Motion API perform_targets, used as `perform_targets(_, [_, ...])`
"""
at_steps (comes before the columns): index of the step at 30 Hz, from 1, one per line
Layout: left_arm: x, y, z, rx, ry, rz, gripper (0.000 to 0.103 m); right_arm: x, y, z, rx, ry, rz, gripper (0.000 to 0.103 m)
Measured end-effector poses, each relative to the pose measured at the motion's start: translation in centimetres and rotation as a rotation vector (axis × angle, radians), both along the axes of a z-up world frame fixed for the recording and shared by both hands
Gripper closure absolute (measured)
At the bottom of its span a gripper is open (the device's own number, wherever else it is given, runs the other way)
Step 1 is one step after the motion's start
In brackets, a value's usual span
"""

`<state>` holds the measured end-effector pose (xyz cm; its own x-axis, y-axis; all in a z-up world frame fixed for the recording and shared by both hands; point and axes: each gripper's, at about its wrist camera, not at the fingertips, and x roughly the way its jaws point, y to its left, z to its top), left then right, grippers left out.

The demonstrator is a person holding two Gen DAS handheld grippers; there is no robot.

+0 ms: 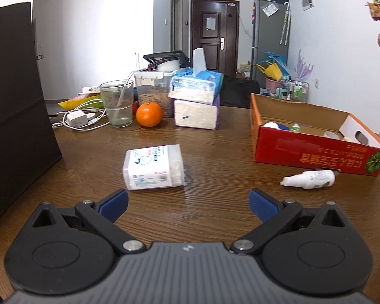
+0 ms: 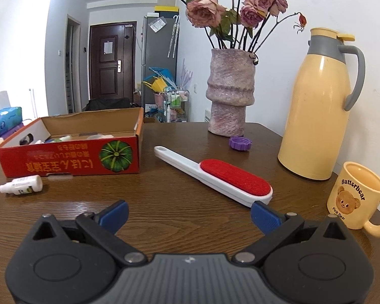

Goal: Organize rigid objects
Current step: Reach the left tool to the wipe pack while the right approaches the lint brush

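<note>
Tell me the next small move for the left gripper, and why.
Probably ease the left gripper forward and slightly left to straddle the white cotton swab box. Its jaws are open and empty, the box lies on the table just ahead, and the red cardboard box already holds other items.

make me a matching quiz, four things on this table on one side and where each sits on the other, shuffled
Things:
1. small white bottle
2. purple cap
3. lint brush
4. orange

Places:
A. beside the glass of water
B. lying on its side in front of the red box
C. at the foot of the vase
D. flat on the table between the red box and the yellow thermos

Pairs: 1-B, 2-C, 3-D, 4-A
</note>
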<state>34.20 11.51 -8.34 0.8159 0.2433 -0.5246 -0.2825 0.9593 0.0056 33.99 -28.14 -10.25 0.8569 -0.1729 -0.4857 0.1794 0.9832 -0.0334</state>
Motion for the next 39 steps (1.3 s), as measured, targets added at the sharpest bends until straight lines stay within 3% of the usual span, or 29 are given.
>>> perform_targets(13, [2.7, 2.7, -1.3, -0.016, 0.035, 0.083, 0.0, 3.1, -2.9, -1.2, -0.012, 0.023, -0.027, 0.0])
perform_targets(21, [4.1, 3.7, -2.0, -0.028, 0.059, 0.125, 0.0, 5.6, -5.1, -1.7, 0.041, 0.027, -0.032, 0.0])
perform_targets(39, [7.5, 3.3, -2.5, -0.017, 0.064, 0.144, 0.0, 10.7, -6.7, -2.1, 0.004, 0.036, 0.007, 0.0])
